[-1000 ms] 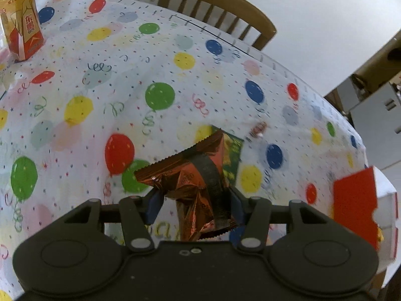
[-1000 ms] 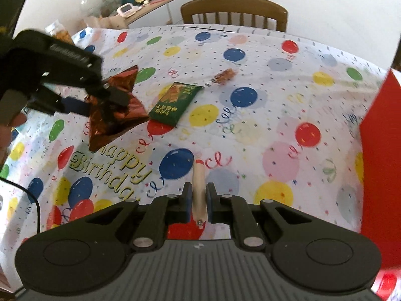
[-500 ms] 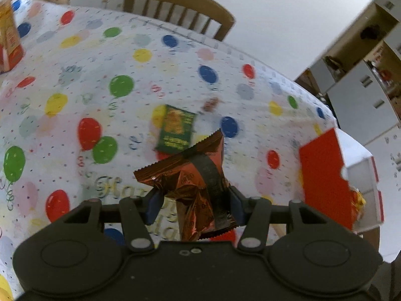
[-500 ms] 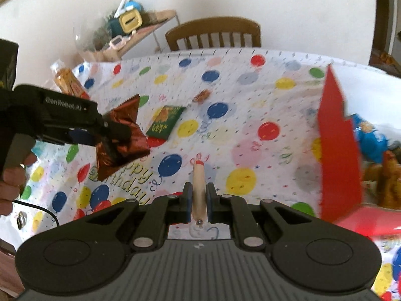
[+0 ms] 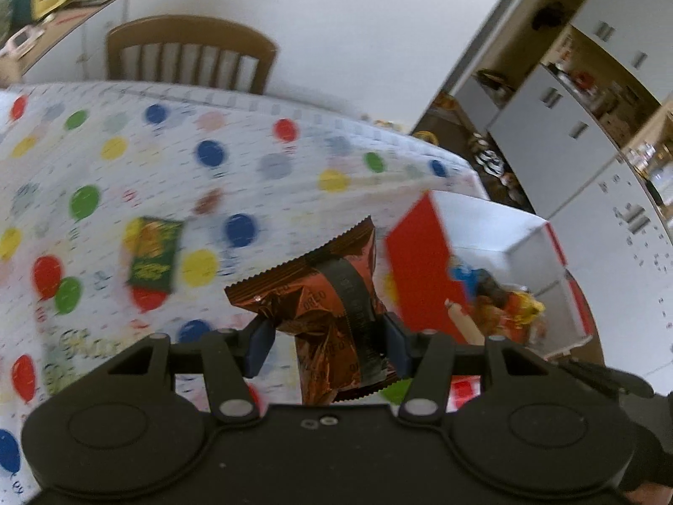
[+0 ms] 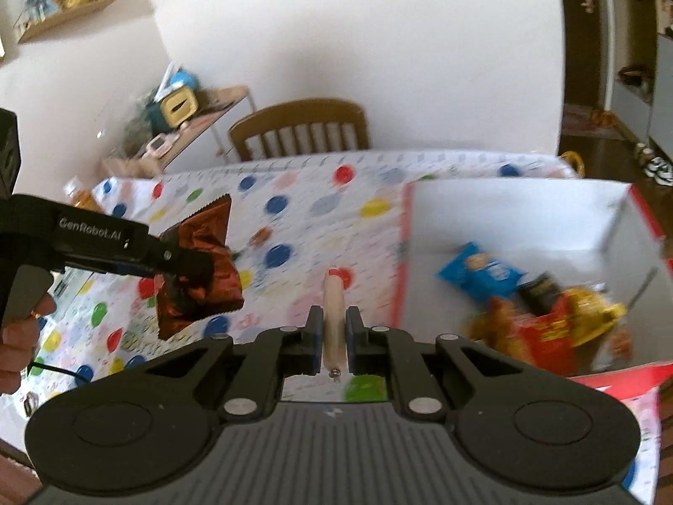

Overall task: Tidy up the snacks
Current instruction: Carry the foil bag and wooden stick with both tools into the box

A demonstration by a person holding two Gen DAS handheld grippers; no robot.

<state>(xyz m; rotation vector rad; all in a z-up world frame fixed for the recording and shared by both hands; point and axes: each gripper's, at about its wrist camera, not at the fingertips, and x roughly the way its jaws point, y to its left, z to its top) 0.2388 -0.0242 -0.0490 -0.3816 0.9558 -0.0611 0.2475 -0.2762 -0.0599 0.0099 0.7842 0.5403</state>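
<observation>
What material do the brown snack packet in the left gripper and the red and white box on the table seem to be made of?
The brown snack packet looks like thin metallic foil film: it is shiny, sharply crumpled, with a serrated sealed edge. The box looks like matte cardboard, probably coated paperboard: flat stiff walls, straight folded corners, white inside and red outside.

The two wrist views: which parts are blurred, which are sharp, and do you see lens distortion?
Left wrist view: the tablecloth and green packet are smeared, while the left gripper and its brown packet stay sharp. Right wrist view: snacks in the box are blurred; the right gripper and its stick are crisp. Both views show fisheye bending.
</observation>
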